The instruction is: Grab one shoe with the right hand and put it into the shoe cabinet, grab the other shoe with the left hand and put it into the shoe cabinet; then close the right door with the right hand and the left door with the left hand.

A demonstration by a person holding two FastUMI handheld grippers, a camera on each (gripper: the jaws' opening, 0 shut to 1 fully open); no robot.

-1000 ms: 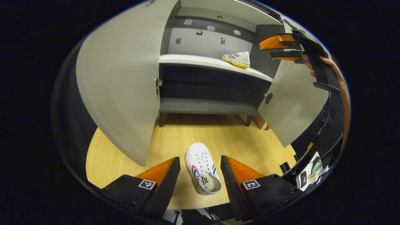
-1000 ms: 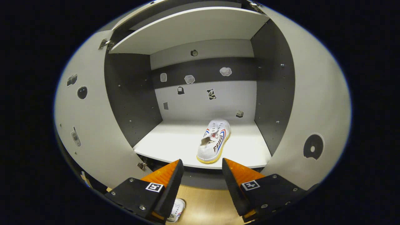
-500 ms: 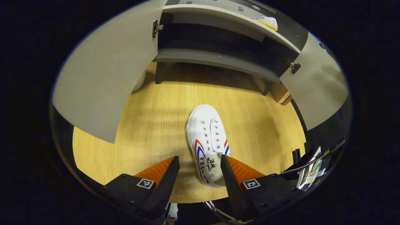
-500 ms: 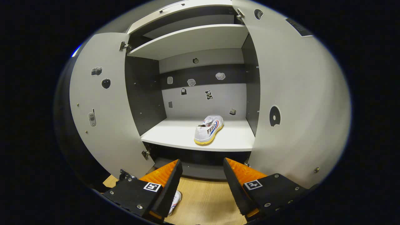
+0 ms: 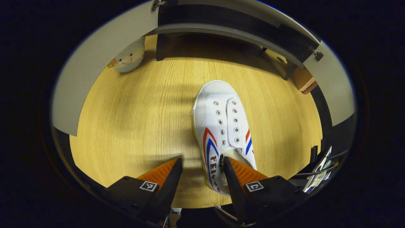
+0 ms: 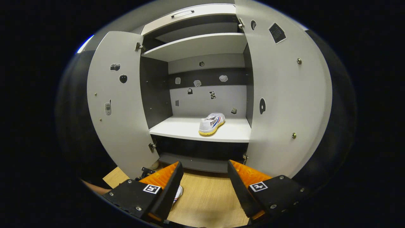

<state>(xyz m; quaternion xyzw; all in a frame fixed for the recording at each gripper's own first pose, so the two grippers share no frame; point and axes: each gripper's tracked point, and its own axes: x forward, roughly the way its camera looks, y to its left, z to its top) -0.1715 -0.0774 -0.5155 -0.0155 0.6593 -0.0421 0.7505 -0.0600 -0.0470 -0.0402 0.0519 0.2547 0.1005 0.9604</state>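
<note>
The shoe on the floor lies on the wooden floor right under my left gripper, toe pointing far toward the cabinet, heel nearest me; white canvas w/ red and blue stripes, no laces in the eyelets; my left fingers stand apart, one on the bare floor to the shoe's left, the other over the heel opening on its right side; can't tell if that one touches the canvas, so no clamp on it; a sliver of this shoe also peeks out beside my right gripper's left finger in the right gripper view.

The shoe on the shelf sits in the shoe cabinet, on the white middle shelf, toward the right side, heel toward me, toe angled far-right; yellow sole edge visible; my right gripper hangs well apart from it, out in front of the cabinet, fingers spread w/ nothing between them.

Both doors stand wide: left door and right door, each w/ small stickers on the inner face; more stickers on the cabinet's back wall.

In the left gripper view, a small round plush toy sits on the floor far-left, by the left door's lower edge, near the cabinet leg; a small brown box sits far-right under the cabinet corner.
</note>
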